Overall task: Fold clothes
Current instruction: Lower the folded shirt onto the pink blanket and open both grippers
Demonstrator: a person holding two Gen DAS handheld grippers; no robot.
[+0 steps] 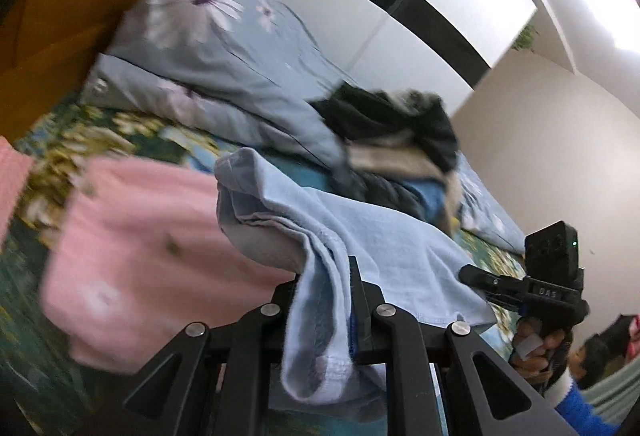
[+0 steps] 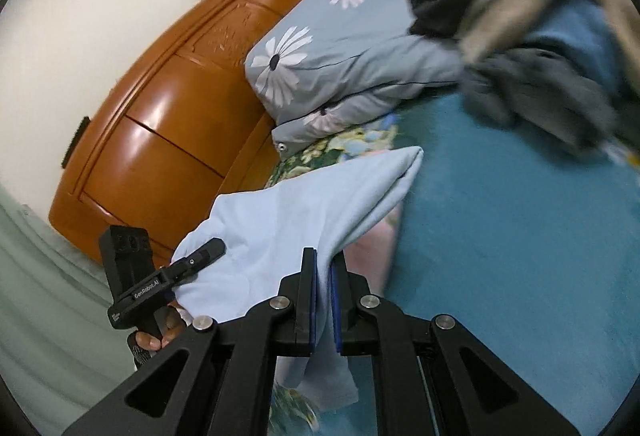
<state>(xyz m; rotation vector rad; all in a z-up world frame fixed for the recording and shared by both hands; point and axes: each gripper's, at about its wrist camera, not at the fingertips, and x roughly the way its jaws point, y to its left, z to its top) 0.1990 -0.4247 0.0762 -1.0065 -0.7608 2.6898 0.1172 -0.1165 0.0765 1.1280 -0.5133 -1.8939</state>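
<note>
One light blue garment [image 1: 360, 236] hangs in the air above the bed [image 2: 520, 236], stretched between two grippers. The left gripper [image 1: 324, 276] has its jaws nearly together, pinching one bunched edge of the garment, whose hem droops down between the fingers. The right gripper [image 2: 323, 268] has its jaws narrow too, clamped on another edge, with cloth trailing below the blue pads [image 2: 312, 300]. Each gripper shows in the other's view, held by a hand [image 2: 156, 336]. Under the garment lies one pink cloth [image 1: 132, 256] on the flowered sheet [image 1: 72, 140]. Farther back sits one pile of dark and beige clothes [image 1: 400, 128], touching the stack of two blue daisy-print pillows [image 2: 344, 56]. Behind these stands one orange wooden headboard [image 2: 160, 124].
</note>
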